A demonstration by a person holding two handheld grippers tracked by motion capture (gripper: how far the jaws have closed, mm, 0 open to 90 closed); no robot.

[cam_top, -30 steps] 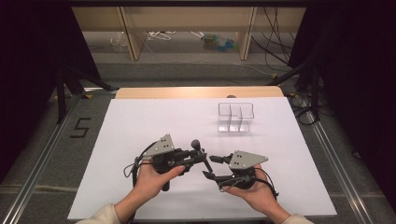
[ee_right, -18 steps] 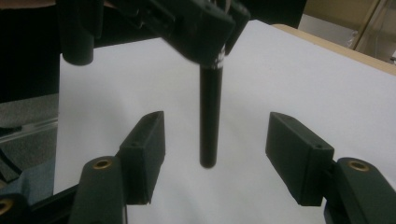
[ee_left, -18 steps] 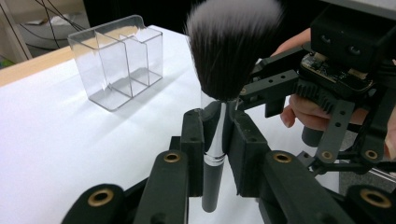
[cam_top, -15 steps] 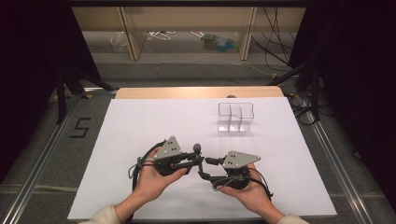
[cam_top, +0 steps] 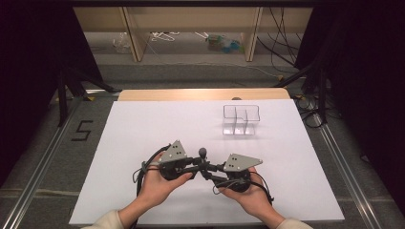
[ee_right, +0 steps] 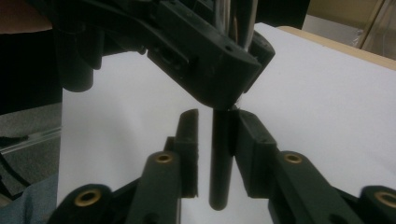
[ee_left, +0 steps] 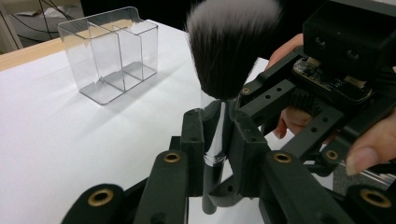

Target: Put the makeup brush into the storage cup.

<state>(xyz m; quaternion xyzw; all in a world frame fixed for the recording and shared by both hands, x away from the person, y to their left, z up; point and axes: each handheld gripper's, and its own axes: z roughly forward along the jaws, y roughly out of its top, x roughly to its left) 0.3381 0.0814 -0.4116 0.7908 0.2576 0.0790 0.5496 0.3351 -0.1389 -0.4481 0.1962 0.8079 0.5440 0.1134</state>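
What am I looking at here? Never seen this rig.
There is no robot: a person holds a black two-jaw gripper in each hand. One camera looks down on the white-covered table. Another rides on each gripper and looks along its jaws. A clear plastic divided organiser stands on the table. The left gripper clamps an upright makeup brush with dark white-tipped bristles, a silver collar and a black handle. The right gripper has just been closing round the lower handle. One jaw touches it and the other shows a slight gap.
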